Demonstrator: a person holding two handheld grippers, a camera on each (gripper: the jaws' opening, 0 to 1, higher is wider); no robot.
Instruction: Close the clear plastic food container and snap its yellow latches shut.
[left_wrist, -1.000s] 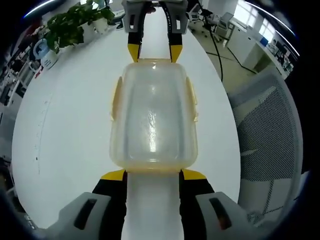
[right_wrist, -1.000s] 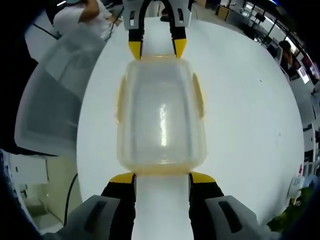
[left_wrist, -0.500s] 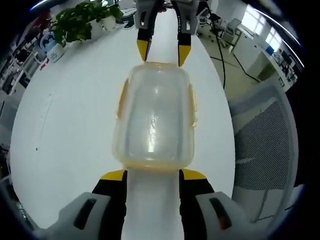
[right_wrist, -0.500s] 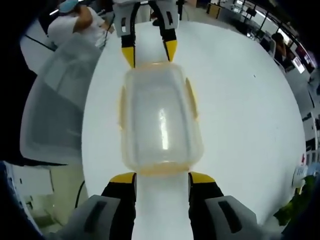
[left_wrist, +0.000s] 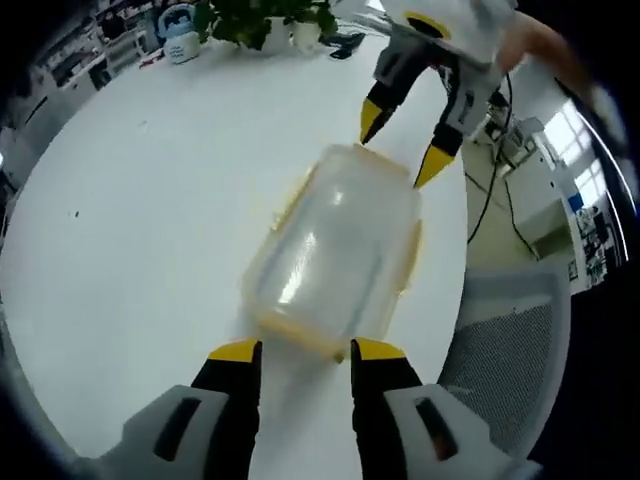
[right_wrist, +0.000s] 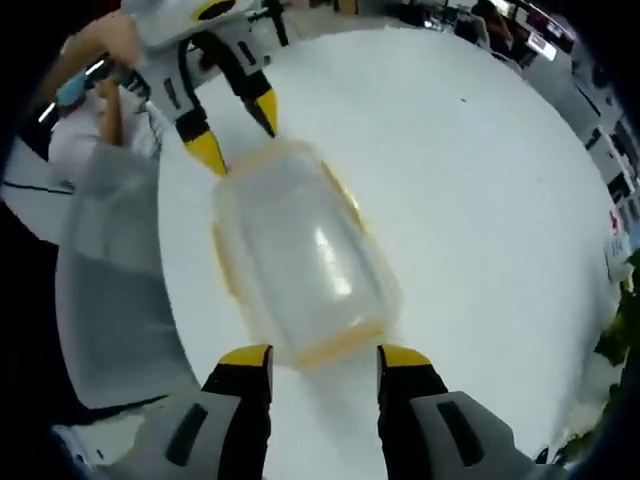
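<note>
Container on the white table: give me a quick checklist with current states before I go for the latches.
1. Lid seated on the container: ok, it covers the whole box in both views.
2. Side latches snapped down: cannot tell; the yellow flaps lie along the sides, but their lock is not readable.
3. Left claw open and free: ok, its jaws stand apart at the container's near end, holding nothing.
4. Right claw open and free: ok, its jaws are apart at the opposite end, nothing between them.
5. Container flat on the table: ok.
6. Container squared to the claws: not ok, it sits diagonally in both views.
</note>
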